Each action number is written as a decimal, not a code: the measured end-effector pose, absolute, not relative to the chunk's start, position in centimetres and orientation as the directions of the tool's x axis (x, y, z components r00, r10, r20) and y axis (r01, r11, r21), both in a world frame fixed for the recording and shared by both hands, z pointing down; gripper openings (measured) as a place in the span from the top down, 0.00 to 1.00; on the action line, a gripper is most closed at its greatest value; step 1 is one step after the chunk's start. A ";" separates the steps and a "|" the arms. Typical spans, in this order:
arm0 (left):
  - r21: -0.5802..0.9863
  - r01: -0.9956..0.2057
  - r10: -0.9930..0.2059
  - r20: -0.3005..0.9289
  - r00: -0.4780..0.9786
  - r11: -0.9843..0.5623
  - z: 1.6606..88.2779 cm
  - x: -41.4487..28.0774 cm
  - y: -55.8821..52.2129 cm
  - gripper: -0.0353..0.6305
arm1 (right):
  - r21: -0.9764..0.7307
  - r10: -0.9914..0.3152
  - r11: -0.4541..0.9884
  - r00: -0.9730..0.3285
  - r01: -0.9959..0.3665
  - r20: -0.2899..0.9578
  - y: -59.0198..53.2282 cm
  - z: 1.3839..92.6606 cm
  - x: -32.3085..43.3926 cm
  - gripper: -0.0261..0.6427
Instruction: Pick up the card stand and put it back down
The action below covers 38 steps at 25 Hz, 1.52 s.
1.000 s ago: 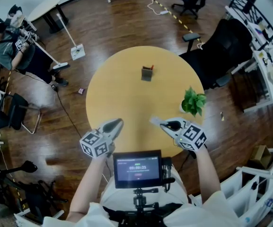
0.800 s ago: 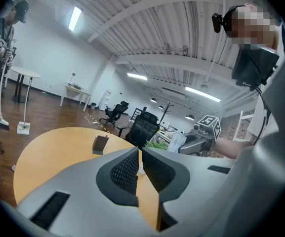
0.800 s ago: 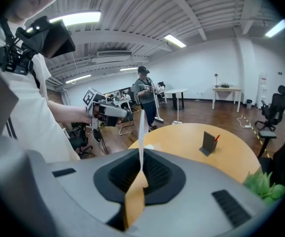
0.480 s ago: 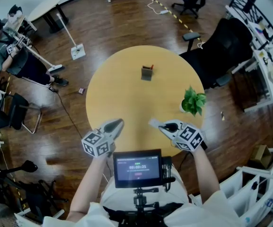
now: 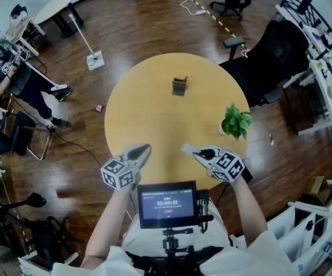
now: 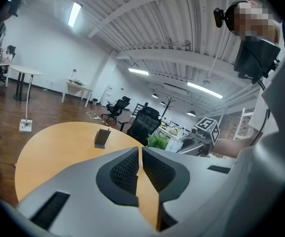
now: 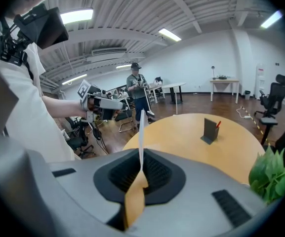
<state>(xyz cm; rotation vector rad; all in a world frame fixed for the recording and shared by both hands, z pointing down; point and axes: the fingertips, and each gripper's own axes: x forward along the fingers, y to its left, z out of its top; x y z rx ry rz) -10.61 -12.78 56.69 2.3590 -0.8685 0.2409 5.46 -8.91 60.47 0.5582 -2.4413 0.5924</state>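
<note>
- The small dark grey upright card stand [image 5: 179,87] stands on the far half of the round yellow wooden counter [image 5: 148,114]. It is well ahead of both sets of fingers and touches neither.
- A small red piece shows at the stand's top corner.
- In the left gripper view the card stand [image 6: 101,138] lies beyond the fingertips and to their left. In the right gripper view it [image 7: 211,131] lies beyond the fingertips and to their right.
- The left gripper [image 5: 144,148] hovers over the counter's near edge. Its grey fingers [image 6: 126,171] are closed tip to tip, with only a thin wedge of counter showing between the ribbed pads, and nothing is held.
- The right gripper [image 5: 184,148] hovers over the same near edge, just beside the left one. Its fingers [image 7: 158,174] are pressed together into a thin line and hold nothing.
- Each gripper carries a cube with square markers behind its fingers, and a bare forearm runs back from it towards the person.
- A green leafy potted plant [image 5: 236,122] stands on the counter's rim, to the right of the right fingers and a little ahead of them.
- A dark screen with a timer readout [image 5: 167,204] sits on a mount behind the fingers, between the two forearms.
- A black office chair [image 5: 272,48] stands by the counter's far right side, past the plant.
- Far to the left of the left fingers, on the dark wooden floor [image 5: 114,33], a person [image 5: 7,68] sits among chairs.
</note>
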 end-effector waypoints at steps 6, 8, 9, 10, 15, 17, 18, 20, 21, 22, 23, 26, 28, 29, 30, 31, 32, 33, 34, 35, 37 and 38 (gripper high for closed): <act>0.480 -0.646 -0.528 0.374 0.762 -0.593 57.3 -10.5 -12.4 0.91 | -0.299 -0.247 0.809 -0.754 -0.507 0.609 -8.9 62.2 5.8 0.92; 0.480 -0.650 -0.530 0.379 0.759 -0.588 57.5 -10.6 -12.3 0.91 | -0.301 -0.246 0.806 -0.752 -0.509 0.612 -9.0 62.7 5.9 0.92; 0.480 -0.652 -0.531 0.381 0.757 -0.586 57.6 -10.7 -12.2 0.91 | -0.302 -0.245 0.805 -0.751 -0.510 0.613 -9.0 63.0 5.9 0.92; 0.480 -0.654 -0.532 0.383 0.755 -0.584 57.7 -10.7 -12.1 0.91 | -0.304 -0.244 0.805 -0.750 -0.510 0.615 -9.0 63.3 6.0 0.92; 0.481 -0.666 -0.537 0.395 0.745 -0.570 58.4 -11.0 -11.7 0.91 | -0.320 -0.229 0.802 -0.754 -0.505 0.616 -9.0 64.8 6.1 0.92; 0.481 -0.671 -0.540 0.399 0.741 -0.564 58.6 -11.1 -11.7 0.91 | -0.323 -0.222 0.801 -0.751 -0.504 0.621 -9.0 65.5 6.2 0.92; 0.480 -0.673 -0.542 0.401 0.739 -0.562 58.8 -11.1 -11.7 0.91 | -0.322 -0.218 0.802 -0.749 -0.503 0.626 -9.0 65.9 6.2 0.92; 0.478 -0.678 -0.546 0.405 0.734 -0.558 59.1 -11.3 -11.7 0.91 | -0.318 -0.211 0.806 -0.743 -0.500 0.635 -9.0 66.7 6.2 0.92; 0.477 -0.681 -0.547 0.407 0.731 -0.555 59.3 -11.4 -11.7 0.91 | -0.315 -0.206 0.808 -0.740 -0.497 0.640 -8.9 67.1 6.2 0.92; 0.476 -0.684 -0.549 0.410 0.728 -0.553 59.4 -11.4 -11.6 0.91 | -0.313 -0.200 0.811 -0.737 -0.494 0.646 -8.8 67.5 6.2 0.92; 0.475 -0.687 -0.550 0.413 0.726 -0.550 59.6 -11.4 -11.6 0.91 | -0.312 -0.193 0.813 -0.734 -0.491 0.651 -8.6 67.9 6.2 0.92; 0.474 -0.692 -0.550 0.422 0.721 -0.544 59.9 -11.6 -11.3 0.91 | -0.315 -0.175 0.819 -0.732 -0.479 0.658 -8.1 68.9 6.0 0.92; 0.475 -0.694 -0.548 0.428 0.719 -0.541 60.2 -11.6 -11.2 0.91 | -0.320 -0.163 0.821 -0.731 -0.473 0.662 -7.8 69.6 5.8 0.92; 0.475 -0.695 -0.547 0.430 0.718 -0.539 60.3 -11.6 -11.1 0.91 | -0.323 -0.160 0.821 -0.732 -0.471 0.662 -7.7 69.9 5.8 0.92; 0.475 -0.697 -0.547 0.433 0.716 -0.537 60.4 -11.5 -11.1 0.91 | -0.325 -0.158 0.820 -0.733 -0.470 0.661 -7.7 70.2 5.7 0.92; 0.473 -0.700 -0.548 0.436 0.714 -0.536 60.6 -11.5 -11.0 0.91 | -0.327 -0.159 0.820 -0.735 -0.470 0.659 -7.6 70.5 5.7 0.92; 0.471 -0.702 -0.548 0.440 0.712 -0.534 60.7 -11.5 -11.0 0.91 | -0.327 -0.160 0.820 -0.737 -0.470 0.657 -7.6 70.8 5.7 0.92; 0.471 -0.704 -0.548 0.442 0.710 -0.532 60.9 -11.5 -11.1 0.91 | -0.328 -0.162 0.820 -0.740 -0.469 0.653 -7.7 71.1 5.7 0.92; 0.471 -0.705 -0.548 0.445 0.709 -0.530 61.1 -11.5 -11.1 0.91 | -0.330 -0.161 0.820 -0.741 -0.468 0.652 -7.8 71.5 5.7 0.92; 0.472 -0.707 -0.548 0.447 0.707 -0.527 61.2 -11.5 -11.2 0.91 | -0.333 -0.158 0.819 -0.742 -0.468 0.652 -7.8 72.0 5.7 0.92; 0.473 -0.710 -0.548 0.452 0.704 -0.522 61.6 -11.5 -11.1 0.91 | -0.338 -0.154 0.817 -0.742 -0.467 0.652 -7.8 73.1 5.8 0.92; 0.473 -0.711 -0.547 0.455 0.703 -0.520 61.8 -11.4 -11.1 0.91 | -0.340 -0.154 0.816 -0.742 -0.468 0.653 -7.8 73.7 5.9 0.92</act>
